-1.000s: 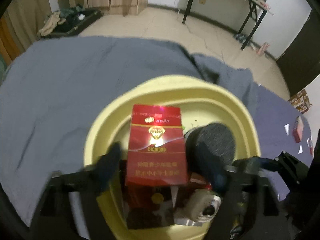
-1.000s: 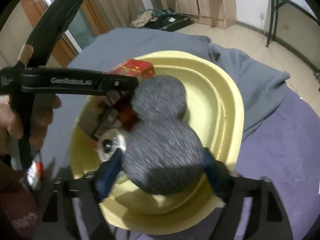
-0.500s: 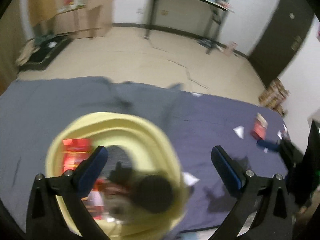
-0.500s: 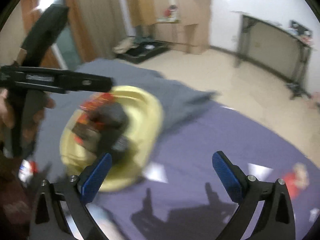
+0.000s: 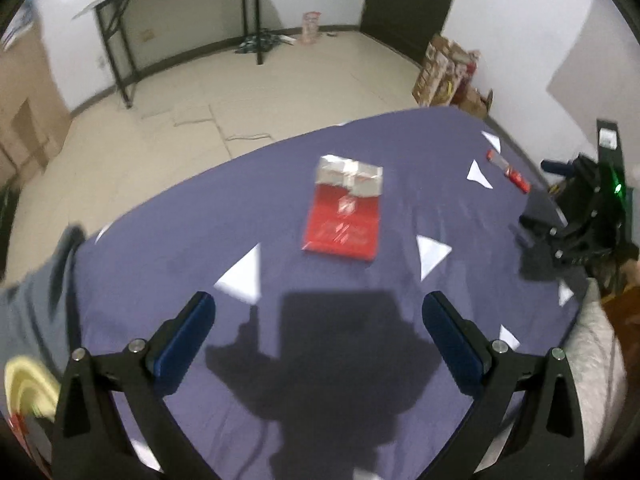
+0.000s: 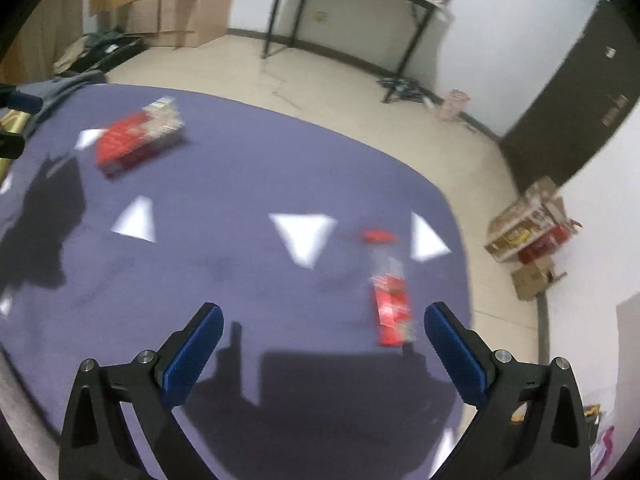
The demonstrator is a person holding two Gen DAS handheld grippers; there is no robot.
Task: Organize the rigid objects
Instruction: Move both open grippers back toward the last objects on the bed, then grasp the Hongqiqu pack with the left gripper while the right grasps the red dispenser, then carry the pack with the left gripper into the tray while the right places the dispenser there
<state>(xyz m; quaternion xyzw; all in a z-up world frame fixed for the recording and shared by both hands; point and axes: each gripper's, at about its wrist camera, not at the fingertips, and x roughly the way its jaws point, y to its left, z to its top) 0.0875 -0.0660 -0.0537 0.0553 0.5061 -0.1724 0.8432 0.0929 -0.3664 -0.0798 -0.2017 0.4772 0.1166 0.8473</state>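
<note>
Purple cloth [image 5: 240,208] covers the work surface, with white paper triangles [image 5: 242,276] scattered over it; beyond lies a pale tiled floor, a black-framed table [image 5: 180,12] against the white wall and a dark door [image 5: 408,0].

Left wrist view, left to right: a sliver of the yellow basin [image 5: 24,388] shows at the lower left edge. The left gripper [image 5: 318,328] points steeply down at the cloth; its jaws have just been opening and stand wide apart with nothing between them. Beyond the blue pads [image 5: 184,336], a red cigarette pack [image 5: 344,216] lies flat near the middle of the cloth, silver foil at its far end. It carries a white emblem and printing, too blurred to read. A small red item [image 5: 510,170] lies near the right edge of the cloth, well apart from the pack.

Right wrist view, left to right: the cigarette pack [image 6: 138,140] lies far to the left. The right gripper [image 6: 324,340] is also tilted down, jaws wide apart and holding nothing. A red wrapper [image 6: 390,308] lies on the cloth just inside the right finger, untouched; its print is blurred. Cardboard boxes [image 6: 528,232] with unreadable labels stand on the floor at right.
</note>
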